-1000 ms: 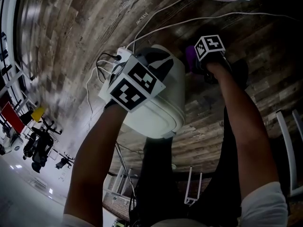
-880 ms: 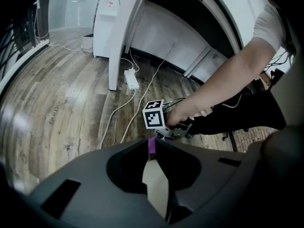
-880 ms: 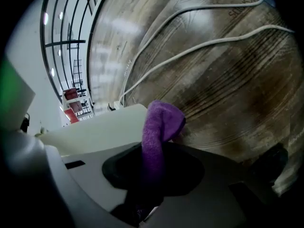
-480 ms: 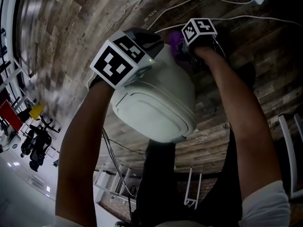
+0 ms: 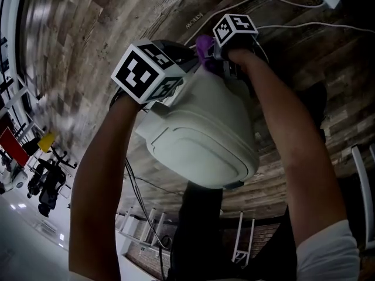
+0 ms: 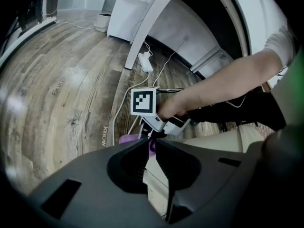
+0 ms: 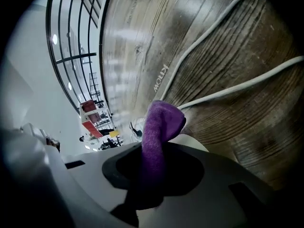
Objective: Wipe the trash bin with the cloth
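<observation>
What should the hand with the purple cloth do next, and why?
Probably press the purple cloth against the trash bin and rub it along its side. The right gripper is shut on the cloth right at the bin's far end, and the left gripper seems clamped on the bin's edge, holding it tipped and steady.

The cloth [image 7: 159,137] is purple, the trash bin [image 5: 205,133] off-white, the floor [image 5: 88,40] brown wood-grain.
</observation>
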Available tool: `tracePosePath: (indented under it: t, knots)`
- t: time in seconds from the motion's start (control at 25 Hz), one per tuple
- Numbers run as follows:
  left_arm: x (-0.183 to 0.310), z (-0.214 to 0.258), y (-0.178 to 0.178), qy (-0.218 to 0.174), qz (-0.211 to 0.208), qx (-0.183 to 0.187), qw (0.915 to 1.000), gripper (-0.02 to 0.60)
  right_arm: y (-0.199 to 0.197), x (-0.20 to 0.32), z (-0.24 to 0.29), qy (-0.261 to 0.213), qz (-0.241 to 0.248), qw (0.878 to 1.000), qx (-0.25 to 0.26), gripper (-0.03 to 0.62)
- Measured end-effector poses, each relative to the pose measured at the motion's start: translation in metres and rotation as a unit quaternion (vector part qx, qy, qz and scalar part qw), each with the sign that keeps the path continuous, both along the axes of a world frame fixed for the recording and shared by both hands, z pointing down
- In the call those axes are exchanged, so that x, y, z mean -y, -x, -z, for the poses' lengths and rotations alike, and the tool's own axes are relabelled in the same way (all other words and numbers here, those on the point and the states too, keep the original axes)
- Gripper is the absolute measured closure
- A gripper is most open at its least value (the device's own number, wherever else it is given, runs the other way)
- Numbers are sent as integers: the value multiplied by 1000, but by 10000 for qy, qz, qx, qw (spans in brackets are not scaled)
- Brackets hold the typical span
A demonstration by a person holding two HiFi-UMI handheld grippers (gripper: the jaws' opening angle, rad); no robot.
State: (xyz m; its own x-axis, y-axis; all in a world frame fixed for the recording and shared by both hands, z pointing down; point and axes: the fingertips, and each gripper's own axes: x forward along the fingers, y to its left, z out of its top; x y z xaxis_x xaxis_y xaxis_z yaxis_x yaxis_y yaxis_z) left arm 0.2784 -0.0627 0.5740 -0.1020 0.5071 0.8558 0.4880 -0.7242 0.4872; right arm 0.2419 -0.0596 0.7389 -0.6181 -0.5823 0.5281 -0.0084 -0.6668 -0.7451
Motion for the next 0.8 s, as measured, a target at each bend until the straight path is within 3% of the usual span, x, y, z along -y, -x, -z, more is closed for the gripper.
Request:
tracePosePath:
  t: [0.2,0.8]
  knots:
    - [-2,-9,12,81,8,56,10000,549,21,0,-25,153,548,9984,-41,488]
    - [-33,-11,4,105,-643,-95,9978,549,39,-81,-52,642,795,9947,-149,488]
